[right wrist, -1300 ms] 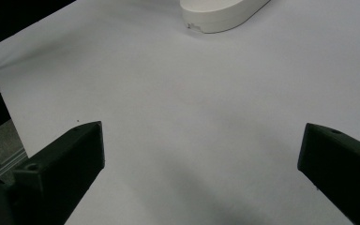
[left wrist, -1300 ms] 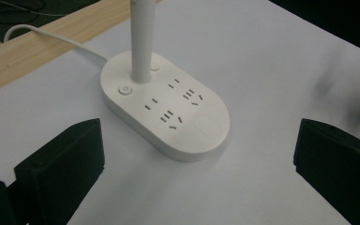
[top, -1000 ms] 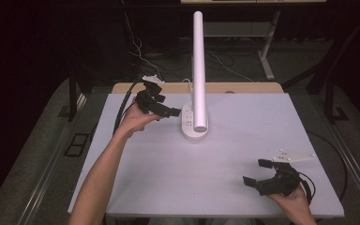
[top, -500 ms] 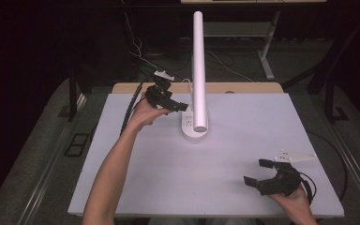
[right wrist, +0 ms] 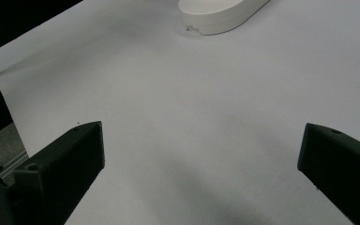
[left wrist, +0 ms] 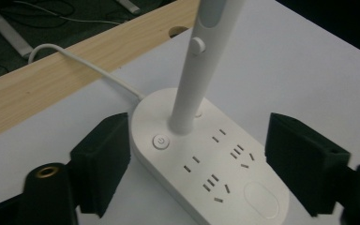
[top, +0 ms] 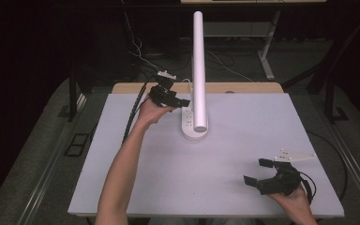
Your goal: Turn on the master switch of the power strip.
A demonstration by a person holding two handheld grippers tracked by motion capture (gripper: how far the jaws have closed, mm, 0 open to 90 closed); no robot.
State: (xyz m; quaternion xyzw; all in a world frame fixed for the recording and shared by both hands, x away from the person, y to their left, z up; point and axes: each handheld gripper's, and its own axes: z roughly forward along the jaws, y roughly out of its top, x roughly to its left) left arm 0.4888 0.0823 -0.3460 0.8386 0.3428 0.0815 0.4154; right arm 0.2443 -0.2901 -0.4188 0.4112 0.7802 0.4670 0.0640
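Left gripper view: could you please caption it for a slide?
Left gripper jaws, closing, straddle the white lamp base beside its power button.

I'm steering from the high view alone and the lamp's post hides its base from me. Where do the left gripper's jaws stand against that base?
Observer: In the left gripper view the left gripper straddles the lamp base; the jaws have just been closing, and the pads are not yet pressing on it.
Operator: What is on top of the base?
Observer: A round power button beside the foot of the post, then rows of socket slots toward the near end.
Operator: Is it plugged in anywhere?
Observer: A white cord leaves the base's far end and crosses the wooden table edge.
Operator: And my right hand?
Observer: The right gripper has its jaws wide open over bare tabletop.
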